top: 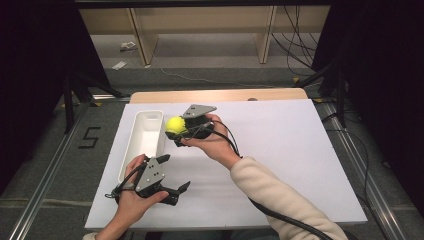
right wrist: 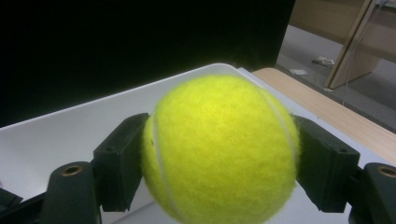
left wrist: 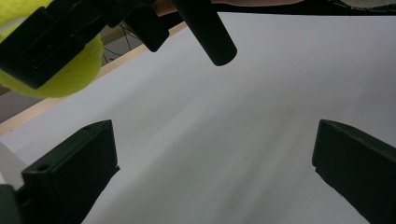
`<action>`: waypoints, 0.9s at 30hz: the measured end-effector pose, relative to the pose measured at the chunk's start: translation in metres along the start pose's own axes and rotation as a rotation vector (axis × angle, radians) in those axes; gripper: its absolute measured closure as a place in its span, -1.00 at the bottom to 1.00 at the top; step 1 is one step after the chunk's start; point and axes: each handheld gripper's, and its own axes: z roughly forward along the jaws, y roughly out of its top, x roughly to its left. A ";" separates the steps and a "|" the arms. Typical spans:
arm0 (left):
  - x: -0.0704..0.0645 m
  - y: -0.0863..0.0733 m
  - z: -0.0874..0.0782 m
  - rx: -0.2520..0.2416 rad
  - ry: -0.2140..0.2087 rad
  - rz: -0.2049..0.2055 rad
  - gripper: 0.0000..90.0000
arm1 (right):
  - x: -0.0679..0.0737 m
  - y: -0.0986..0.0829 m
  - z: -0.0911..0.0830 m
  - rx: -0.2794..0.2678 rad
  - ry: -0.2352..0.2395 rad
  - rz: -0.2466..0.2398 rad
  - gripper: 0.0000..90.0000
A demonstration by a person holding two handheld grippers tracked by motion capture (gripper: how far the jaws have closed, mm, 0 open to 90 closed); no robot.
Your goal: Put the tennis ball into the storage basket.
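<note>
- The right tool [top: 176, 131] grips a yellow ball [top: 175, 125] between its two black jaws, one pressed to each side of the ball.
- In the right gripper view the ball [right wrist: 223, 149] sits in the middle of the picture, clamped at its widest part, with a pale seam curving down its left side.
- The ball is held in the air, just beside the right long wall of a white tray [top: 135, 145] and near the tray's far end.
- In the right gripper view the tray [right wrist: 70, 130] lies beyond and below the ball.
- The right hand [top: 212, 142] holds the tool from the near side, and a cream sleeve [top: 280, 195] runs back to the bottom edge.
- The left tool [top: 172, 192] rests low over the near part of the table [top: 280, 145], in the left hand [top: 131, 202], just near the tray's near end.
- Its jaws stand wide apart with nothing between them; the left gripper view shows bare white table [left wrist: 224, 140] between the two.
- At the top left of that view the ball [left wrist: 70, 74] and the right tool appear above.
- The table has a white top, with a wooden strip [top: 220, 95] along its far edge.
</note>
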 end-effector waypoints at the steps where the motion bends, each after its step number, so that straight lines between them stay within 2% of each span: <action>1: 0.000 0.000 0.000 0.000 0.000 0.002 -1.00 | 0.000 0.000 0.000 0.001 0.000 -0.001 -0.42; 27: -0.001 0.000 0.001 0.007 -0.006 0.002 -1.00 | 0.005 0.005 0.010 0.018 0.013 -0.018 -0.42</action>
